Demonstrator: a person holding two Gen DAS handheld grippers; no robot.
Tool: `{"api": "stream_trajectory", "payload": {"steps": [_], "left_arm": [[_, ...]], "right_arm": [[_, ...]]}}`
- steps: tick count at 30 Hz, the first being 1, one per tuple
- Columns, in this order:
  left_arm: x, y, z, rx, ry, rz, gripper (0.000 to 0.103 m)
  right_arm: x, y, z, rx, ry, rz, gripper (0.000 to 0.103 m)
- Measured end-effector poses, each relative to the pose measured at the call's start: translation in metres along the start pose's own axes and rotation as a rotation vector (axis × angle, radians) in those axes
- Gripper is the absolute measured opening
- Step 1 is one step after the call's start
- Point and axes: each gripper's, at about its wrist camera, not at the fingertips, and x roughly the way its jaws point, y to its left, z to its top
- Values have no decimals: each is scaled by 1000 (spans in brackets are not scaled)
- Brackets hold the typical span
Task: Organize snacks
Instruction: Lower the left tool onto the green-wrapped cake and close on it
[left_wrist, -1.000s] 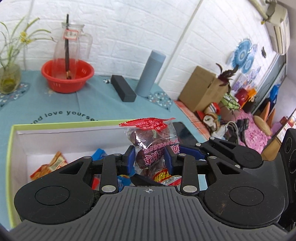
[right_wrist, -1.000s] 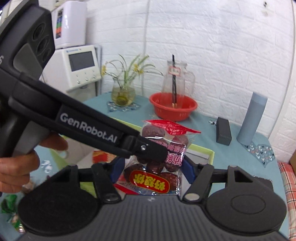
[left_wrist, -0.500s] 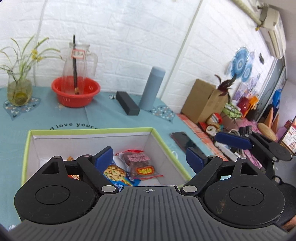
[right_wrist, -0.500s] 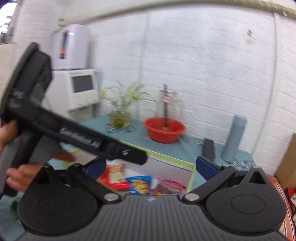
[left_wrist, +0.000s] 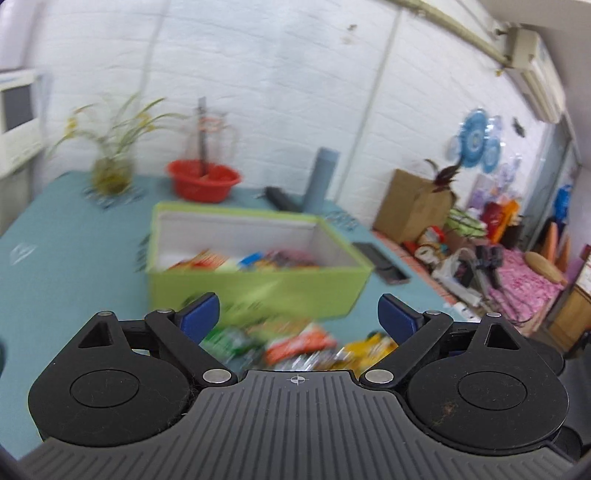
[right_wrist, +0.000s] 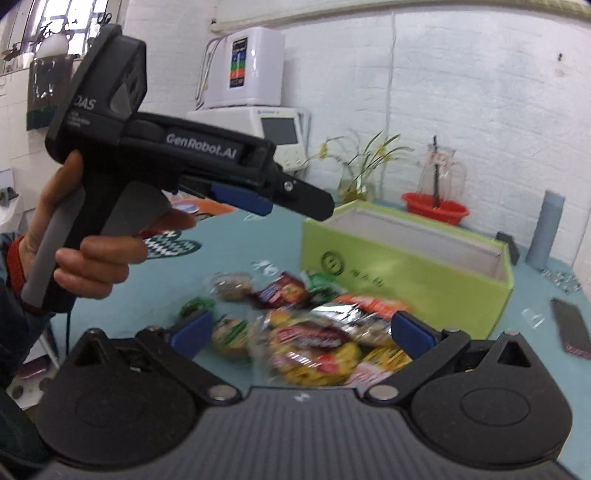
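A lime-green box (left_wrist: 258, 284) with white inner walls stands on the teal table and holds several snack packets (left_wrist: 243, 260). It also shows in the right wrist view (right_wrist: 406, 273). A pile of loose snack packets (right_wrist: 317, 332) lies on the table in front of the box; it also shows, blurred, in the left wrist view (left_wrist: 295, 345). My left gripper (left_wrist: 297, 315) is open and empty above the pile. My right gripper (right_wrist: 301, 332) is open and empty over the pile. The left gripper also shows in the right wrist view (right_wrist: 280, 195), held in a hand.
A red basin (left_wrist: 203, 181) with a glass jug, a plant vase (left_wrist: 110, 173), a grey cylinder (left_wrist: 319, 181) and a black block (left_wrist: 282, 201) stand behind the box. A phone (right_wrist: 572, 328) lies right of it. The table edge is at the right.
Both grippers let go of the red date packet, which now lies in the box. Both opened and pulled back from over the box to above the loose pile.
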Motion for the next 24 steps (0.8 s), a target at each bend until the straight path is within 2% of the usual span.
{"api": "stream_trajectory", "payload": {"steps": [2, 5, 10, 14, 16, 21, 24], "left_arm": [[-16, 19, -20, -63, 6, 68, 82], [-43, 56, -50, -185, 16, 151, 81], [-66, 106, -72, -316, 17, 215, 75], [-67, 123, -79, -369, 29, 139, 73], [-63, 126, -80, -369, 42, 121, 72], [-54, 135, -81, -376, 68, 72, 61], [-51, 133, -82, -355, 89, 43, 61]], "right_arm": [[11, 16, -12, 30, 38, 51, 103], [27, 38, -22, 53, 79, 71, 103], [51, 66, -14, 33, 112, 169, 103], [76, 73, -8, 89, 163, 197, 102], [83, 75, -4, 109, 161, 187, 102], [103, 90, 13, -5, 164, 170, 102], [122, 95, 14, -48, 190, 160, 102]]}}
